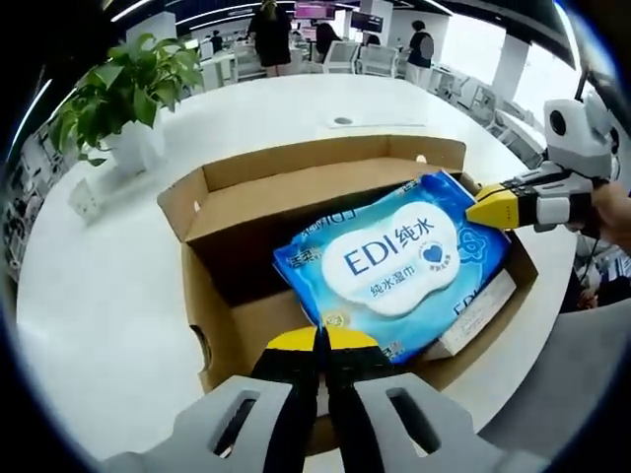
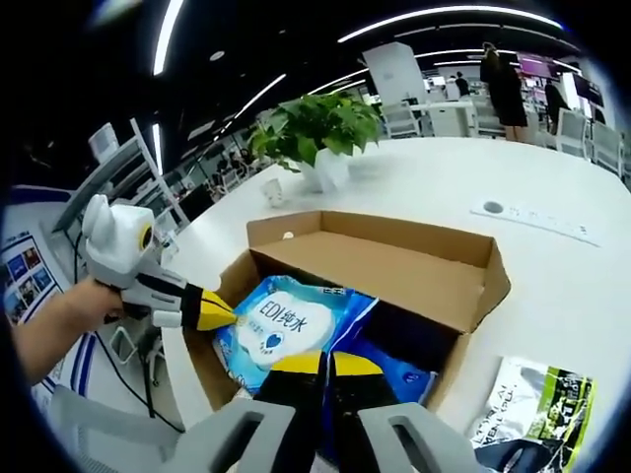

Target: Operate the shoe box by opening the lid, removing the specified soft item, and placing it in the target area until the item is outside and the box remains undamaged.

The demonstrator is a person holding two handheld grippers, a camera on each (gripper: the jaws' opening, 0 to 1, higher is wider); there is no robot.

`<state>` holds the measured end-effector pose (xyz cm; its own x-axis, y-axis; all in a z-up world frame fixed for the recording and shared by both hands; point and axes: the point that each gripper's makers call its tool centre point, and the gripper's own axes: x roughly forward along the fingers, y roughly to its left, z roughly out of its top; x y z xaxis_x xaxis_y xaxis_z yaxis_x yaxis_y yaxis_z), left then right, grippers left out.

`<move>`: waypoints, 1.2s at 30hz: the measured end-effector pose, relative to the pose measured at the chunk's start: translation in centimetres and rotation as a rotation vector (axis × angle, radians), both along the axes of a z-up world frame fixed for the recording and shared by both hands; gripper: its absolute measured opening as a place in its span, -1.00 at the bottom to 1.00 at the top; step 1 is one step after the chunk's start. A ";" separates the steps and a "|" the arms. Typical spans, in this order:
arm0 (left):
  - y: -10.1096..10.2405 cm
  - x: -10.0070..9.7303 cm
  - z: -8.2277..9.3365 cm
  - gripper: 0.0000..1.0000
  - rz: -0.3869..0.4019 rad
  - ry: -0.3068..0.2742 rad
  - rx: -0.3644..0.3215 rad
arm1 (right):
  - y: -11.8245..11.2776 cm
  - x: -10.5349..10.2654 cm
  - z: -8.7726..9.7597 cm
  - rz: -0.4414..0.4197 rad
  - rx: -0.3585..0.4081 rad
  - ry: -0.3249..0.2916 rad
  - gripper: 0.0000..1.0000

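In the left gripper view, the left hand-held gripper (image 1: 321,340) sits at the near wall of the open shoe box (image 1: 232,325), its jaws pressed together with nothing visibly between them. One blue wipes pack (image 1: 394,258) lies in the box just ahead, its long axis running diagonally toward the right hand-held gripper (image 1: 485,210), whose yellow tip touches the pack's far corner.

In the right gripper view, the right hand-held gripper (image 2: 325,367), jaws together, hovers over the box beside the pack (image 2: 286,325). One plant (image 2: 315,128) stands beyond the box on the white desk (image 2: 552,276); one green packet (image 2: 532,404) lies outside the box.
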<state>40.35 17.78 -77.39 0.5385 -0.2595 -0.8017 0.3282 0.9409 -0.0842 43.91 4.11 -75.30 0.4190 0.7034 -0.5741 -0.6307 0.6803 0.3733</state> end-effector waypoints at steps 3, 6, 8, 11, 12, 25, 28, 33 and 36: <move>-0.3 0.1 0.8 -1.00 -0.002 -0.017 -0.009 | -0.3 -0.1 0.4 -0.004 0.007 -0.003 -1.00; -0.6 0.2 1.4 -1.00 -0.006 -0.031 -0.020 | -0.7 -0.1 0.7 -0.008 0.009 -0.006 -1.00; -0.8 0.2 1.7 -1.00 -0.008 -0.037 -0.029 | -0.9 -0.1 0.9 -0.011 0.011 -0.007 -1.00; -1.2 0.1 1.9 -1.00 -0.009 -0.040 -0.040 | -1.3 -0.2 1.2 -0.015 0.015 -0.007 -1.00; -1.3 0.1 2.1 -1.00 -0.010 -0.044 -0.043 | -1.4 -0.2 1.3 -0.017 0.017 -0.008 -1.00; -3.2 0.7 4.0 -1.00 -0.027 -0.090 -0.084 | -3.5 -0.1 2.5 -0.046 0.027 -0.015 -1.00; -3.8 0.9 4.3 -1.00 -0.034 -0.098 -0.092 | -4.1 -0.1 2.7 -0.056 0.026 -0.015 -1.00; -4.9 1.0 5.0 -1.00 -0.047 -0.112 -0.103 | -5.3 -0.1 3.1 -0.072 0.029 -0.016 -1.00; -5.5 1.2 5.2 -1.00 -0.052 -0.118 -0.109 | -6.0 0.1 3.2 -0.085 0.033 -0.014 -1.00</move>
<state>41.57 12.31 -72.20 0.6106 -0.3719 -0.6992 0.3901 0.9096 -0.1431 43.97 -1.86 -72.09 0.4862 0.6830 -0.5451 -0.5764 0.7195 0.3874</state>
